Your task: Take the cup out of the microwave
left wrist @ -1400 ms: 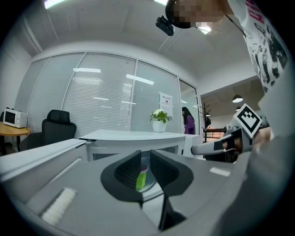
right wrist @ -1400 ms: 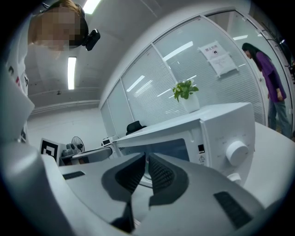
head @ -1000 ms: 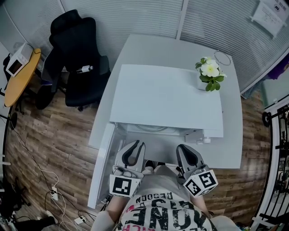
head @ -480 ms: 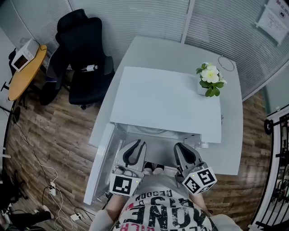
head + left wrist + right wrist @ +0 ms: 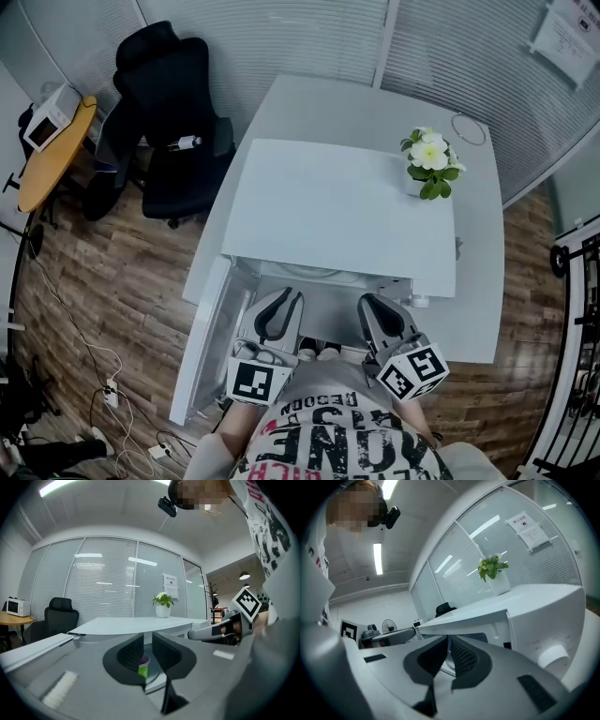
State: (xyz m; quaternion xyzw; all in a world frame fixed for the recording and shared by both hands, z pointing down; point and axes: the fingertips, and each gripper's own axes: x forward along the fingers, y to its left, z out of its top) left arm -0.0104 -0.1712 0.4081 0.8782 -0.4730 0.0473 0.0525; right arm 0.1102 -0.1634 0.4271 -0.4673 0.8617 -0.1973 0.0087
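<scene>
The white microwave (image 5: 347, 206) stands on a white table, its door (image 5: 199, 352) swung open to the left. In the left gripper view, a green cup with a purple rim (image 5: 143, 665) stands inside on the glass turntable (image 5: 158, 676). It shows through the narrow gap of my left gripper (image 5: 147, 644), beyond the pads and untouched. My left gripper (image 5: 284, 298) and right gripper (image 5: 368, 302) are side by side at the oven's mouth, pointing in. The right gripper (image 5: 448, 651) also has a slim gap with nothing in it. From the head view the cup is hidden.
A potted white flower (image 5: 428, 161) sits on the table behind the microwave's right side. A black office chair (image 5: 164, 122) and a round wooden table (image 5: 52, 150) stand to the left. Cables lie on the wood floor (image 5: 103, 384). The control panel knob (image 5: 553, 656) is right of the opening.
Both grippers stay in front of the opening with the same jaw gaps. Only the head camera's framing has shifted slightly.
</scene>
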